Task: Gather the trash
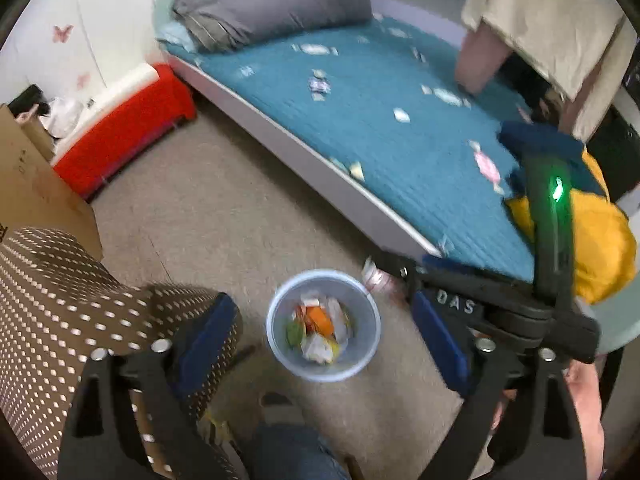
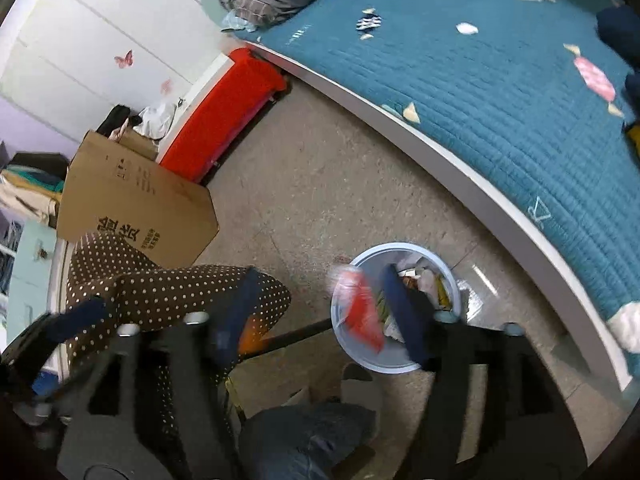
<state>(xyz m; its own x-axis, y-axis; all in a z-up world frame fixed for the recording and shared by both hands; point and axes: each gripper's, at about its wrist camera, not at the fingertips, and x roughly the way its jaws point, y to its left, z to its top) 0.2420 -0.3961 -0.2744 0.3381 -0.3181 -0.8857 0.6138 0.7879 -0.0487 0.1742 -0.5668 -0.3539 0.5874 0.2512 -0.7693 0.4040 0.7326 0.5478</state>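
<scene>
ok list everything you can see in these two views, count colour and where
bin: one, pale blue, on the carpet by the bed, holding mixed wrappers
red wrapper: one, red and clear, blurred, between the right gripper's fingers over the bin rim, seemingly loose
bed cover: one, teal with candy print, on the white-framed bed
pillow: one, grey, at the bed's head
red box: one, against the white wall
cardboard box: one, brown, on the floor
polka-dot cloth: one, brown with white dots, beside the cardboard box
left gripper: black with blue pads, open above the bin
right gripper: same, open
</scene>
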